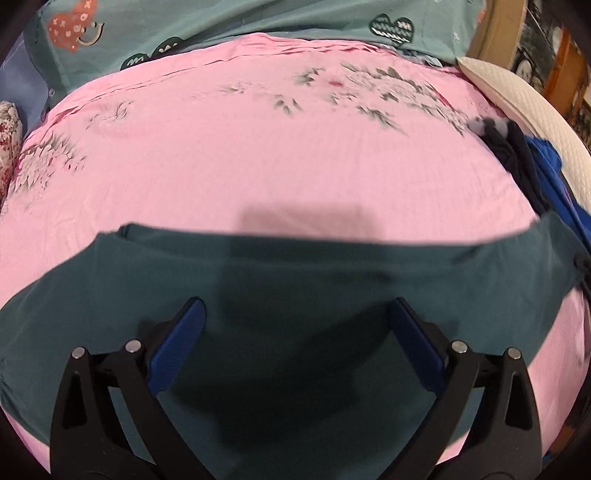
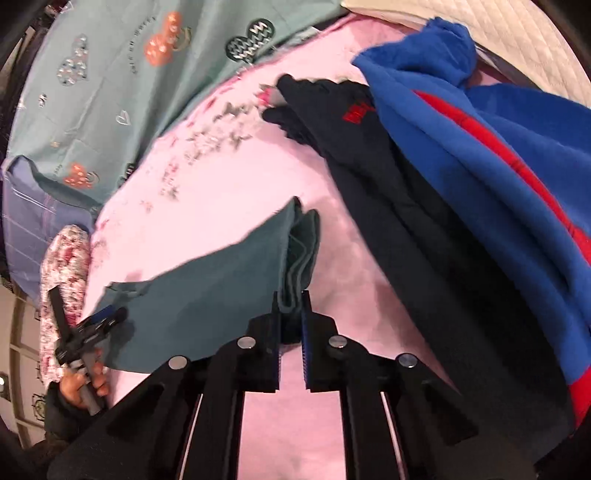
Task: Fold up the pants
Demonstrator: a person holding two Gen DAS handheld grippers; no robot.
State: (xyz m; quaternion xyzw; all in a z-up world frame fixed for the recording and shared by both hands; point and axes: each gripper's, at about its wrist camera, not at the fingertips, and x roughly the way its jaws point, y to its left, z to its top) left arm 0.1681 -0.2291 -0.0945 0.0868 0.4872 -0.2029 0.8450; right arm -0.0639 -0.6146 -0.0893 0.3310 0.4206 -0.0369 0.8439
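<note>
Dark teal pants (image 1: 295, 280) lie in a long band across the pink bed sheet (image 1: 240, 155). My left gripper (image 1: 295, 314) hovers over the middle of the pants, jaws wide open and empty. In the right wrist view my right gripper (image 2: 291, 306) is shut on the layered end of the pants (image 2: 221, 291) and holds it slightly lifted off the sheet (image 2: 236, 184). The left gripper (image 2: 99, 321) shows there too, at the far end of the pants, held by a hand.
A black garment (image 2: 388, 206) and a blue-and-red fleece garment (image 2: 498, 166) lie to the right of the pants. A teal patterned blanket (image 1: 221, 33) lies at the back. A white pillow (image 1: 524, 110) sits at the right, a floral pillow (image 2: 66, 266) at the left.
</note>
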